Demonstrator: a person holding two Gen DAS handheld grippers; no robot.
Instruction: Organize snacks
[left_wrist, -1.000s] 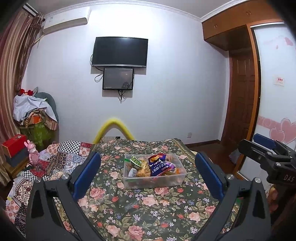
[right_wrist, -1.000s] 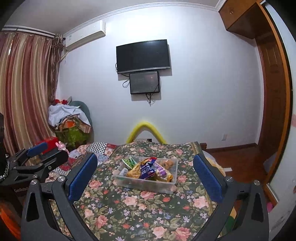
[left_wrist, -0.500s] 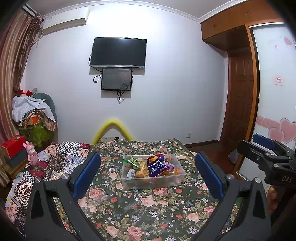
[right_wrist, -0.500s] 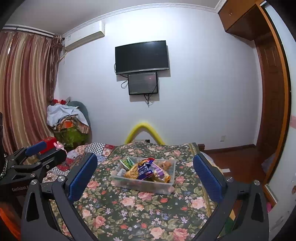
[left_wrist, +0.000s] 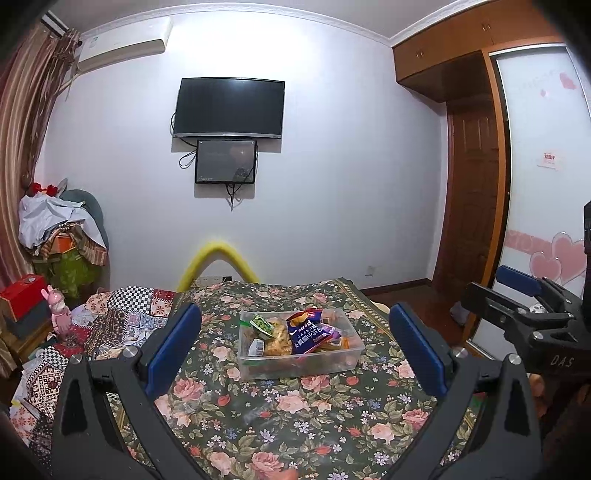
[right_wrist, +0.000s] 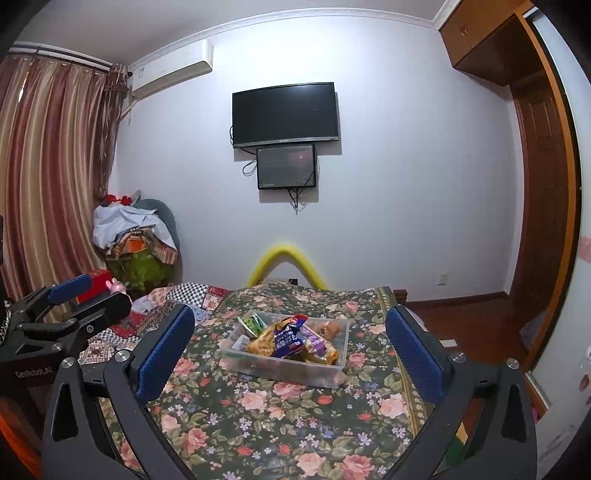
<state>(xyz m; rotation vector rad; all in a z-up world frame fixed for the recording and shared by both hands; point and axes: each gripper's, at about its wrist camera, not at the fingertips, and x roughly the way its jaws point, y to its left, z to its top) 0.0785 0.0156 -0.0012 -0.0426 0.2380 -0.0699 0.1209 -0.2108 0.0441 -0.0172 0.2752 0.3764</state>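
A clear plastic bin (left_wrist: 300, 355) heaped with snack packets, a blue bag (left_wrist: 308, 334) uppermost, sits on the floral-covered counter (left_wrist: 295, 413) ahead of both tools and well apart from them. The left hand-held gripper (left_wrist: 295, 349) hangs released and empty, its blue pads spread wide so the bin appears between them. The right hand-held gripper (right_wrist: 290, 350) is likewise spread and holding nothing, with the bin (right_wrist: 288, 360) framed between its pads.
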